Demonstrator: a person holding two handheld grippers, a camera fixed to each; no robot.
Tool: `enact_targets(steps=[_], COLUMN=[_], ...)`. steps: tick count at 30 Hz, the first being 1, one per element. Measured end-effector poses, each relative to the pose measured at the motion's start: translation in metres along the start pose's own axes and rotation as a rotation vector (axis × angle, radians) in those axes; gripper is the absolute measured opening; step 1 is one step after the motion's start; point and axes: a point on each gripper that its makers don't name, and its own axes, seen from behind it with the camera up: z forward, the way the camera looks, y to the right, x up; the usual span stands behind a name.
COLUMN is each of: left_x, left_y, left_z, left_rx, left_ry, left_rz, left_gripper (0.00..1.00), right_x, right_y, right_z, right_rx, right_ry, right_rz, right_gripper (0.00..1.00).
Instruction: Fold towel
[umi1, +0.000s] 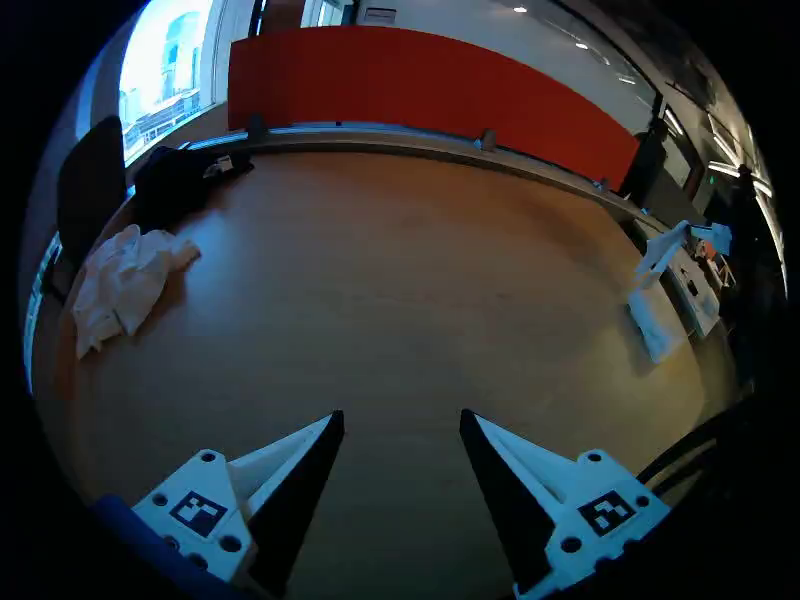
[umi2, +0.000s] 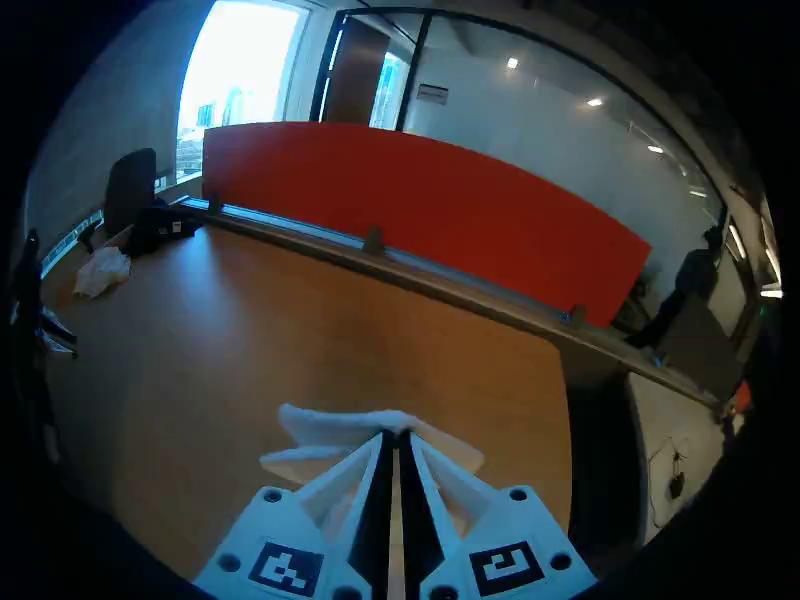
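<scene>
Right gripper (umi2: 397, 436) fingers pressed together, pinching white towel (umi2: 320, 425) that bunches at the tips, low over wooden table (umi2: 250, 340). Left gripper (umi1: 400, 415) spread, empty, level above bare wood. Probably best: L takes opposite corner & pulls taut before folding. Crumpled cloth (umi1: 125, 280) lies well apart at table's far edge.

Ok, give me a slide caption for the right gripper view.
Right gripper pinched shut on a white towel lying on the wooden table, red partition behind.
</scene>
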Motion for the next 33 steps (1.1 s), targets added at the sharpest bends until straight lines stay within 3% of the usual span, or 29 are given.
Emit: enact_targets(steps=[8, 21, 33], left_x=[0.0, -0.003, -0.005], left_y=[0.002, 0.002, 0.002], left_z=[-0.001, -0.002, -0.002], left_rx=[-0.002, -0.002, 0.001], left_ry=[0.001, -0.003, -0.006], left_rz=[0.004, 0.01, 0.02], left_gripper=[0.86, 0.85, 0.85], right_x=[-0.026, -0.105, -0.17], right_y=[0.01, 0.028, 0.033], right_z=[-0.014, -0.042, -0.049], right_rx=[-0.029, -0.099, -0.14], right_ry=[-0.033, -0.135, -0.232], right_rz=[0.027, 0.098, 0.171], right_gripper=[0.05, 0.05, 0.05])
